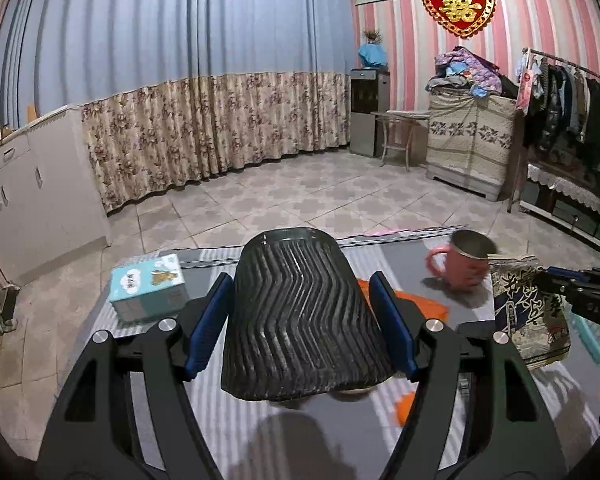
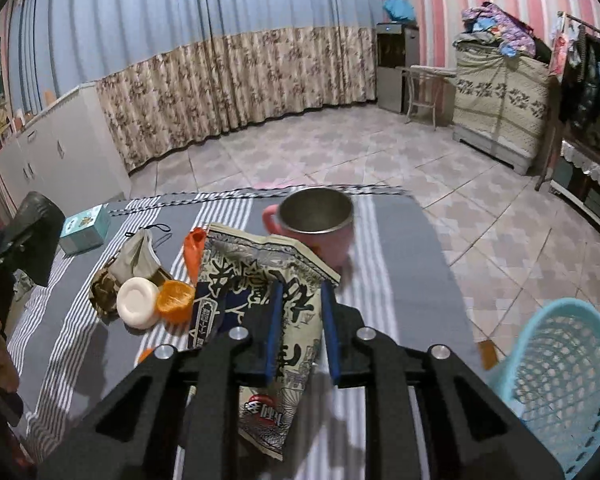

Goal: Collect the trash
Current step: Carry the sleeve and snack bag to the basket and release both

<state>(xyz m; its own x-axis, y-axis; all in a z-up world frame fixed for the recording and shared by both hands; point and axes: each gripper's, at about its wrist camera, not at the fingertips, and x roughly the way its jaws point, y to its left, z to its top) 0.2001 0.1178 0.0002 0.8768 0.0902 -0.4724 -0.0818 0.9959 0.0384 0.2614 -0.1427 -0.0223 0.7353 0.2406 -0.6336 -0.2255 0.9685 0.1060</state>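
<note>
My left gripper point(image 1: 300, 300) is shut on a black ribbed bin point(image 1: 300, 312), held above the striped table; the bin also shows at the left of the right wrist view point(image 2: 36, 236). My right gripper point(image 2: 302, 300) is shut on a printed snack bag point(image 2: 272, 304), lifted over the table; the bag shows at the right of the left wrist view point(image 1: 528, 304). On the table lie orange peel point(image 2: 175, 300), an orange wrapper point(image 2: 194, 252), a white round lid point(image 2: 137, 306), a crumpled face mask point(image 2: 138, 258) and a brown scrap point(image 2: 103, 294).
A pink mug point(image 2: 316, 224) stands at the table's far edge behind the bag. A teal tissue box point(image 1: 148, 286) sits at the far left of the grey striped table point(image 2: 400, 280). A light blue mesh basket point(image 2: 560, 376) stands right of the table. Tiled floor lies beyond.
</note>
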